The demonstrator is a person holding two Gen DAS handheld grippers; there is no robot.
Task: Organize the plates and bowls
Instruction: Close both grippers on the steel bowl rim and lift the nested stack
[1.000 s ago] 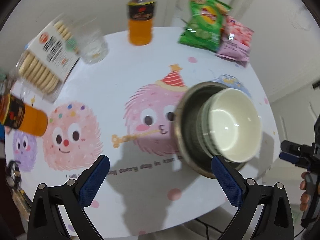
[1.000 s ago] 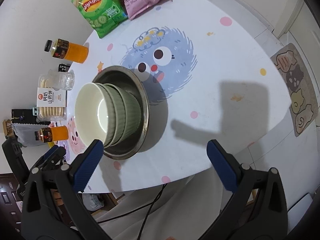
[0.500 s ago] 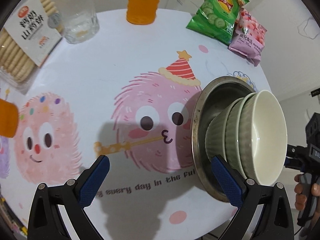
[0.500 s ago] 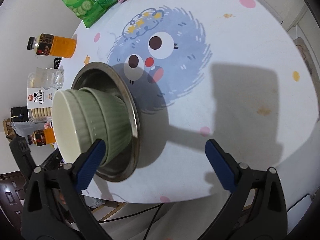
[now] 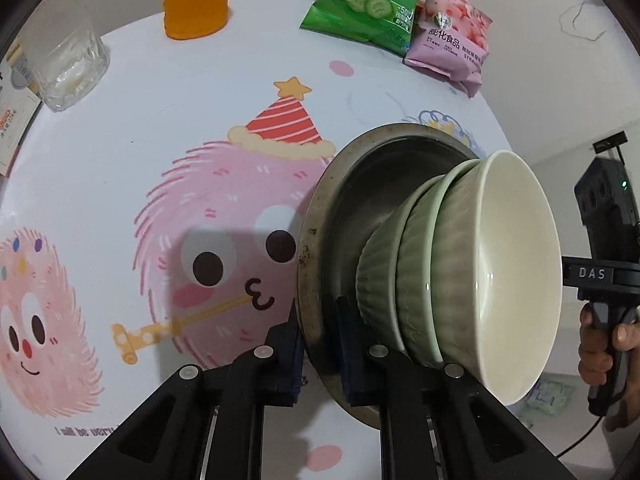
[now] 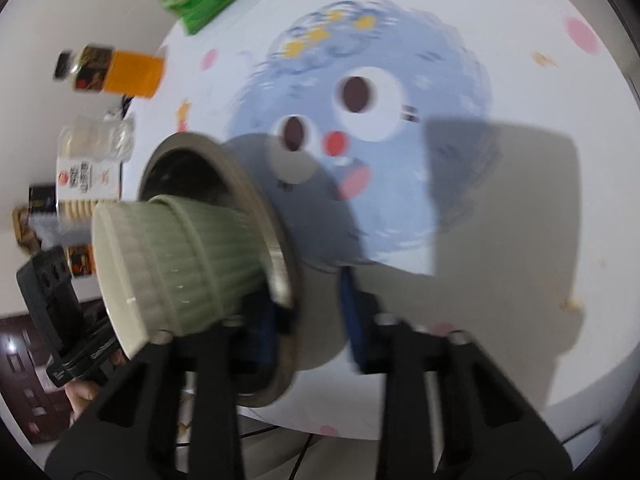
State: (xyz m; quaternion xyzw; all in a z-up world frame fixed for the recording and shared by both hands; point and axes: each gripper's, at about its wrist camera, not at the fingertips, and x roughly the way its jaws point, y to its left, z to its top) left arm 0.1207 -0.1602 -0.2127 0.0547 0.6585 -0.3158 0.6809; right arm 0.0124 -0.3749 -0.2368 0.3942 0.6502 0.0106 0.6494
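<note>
Open tabletop [image 5: 168, 128] across the pink monster print, left of the metal dish [image 5: 316, 248]; likewise clear over the blue print on the dish's other side in the right wrist view. Blocked along the far edge by orange bottle [image 5: 196, 0], glass [image 5: 64, 64], green chip bag [image 5: 368, 0], pink snack bag [image 5: 452, 40]. Stacked green bowls [image 5: 460, 272] fill the dish. Biscuit pack [image 6: 86, 176] beyond.

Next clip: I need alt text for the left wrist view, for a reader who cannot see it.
The left gripper is closing on the rim of a metal dish that holds three nested green bowls, on a round table printed with cartoon monsters. Behind stand a glass, an orange drink bottle and two snack bags.
</note>
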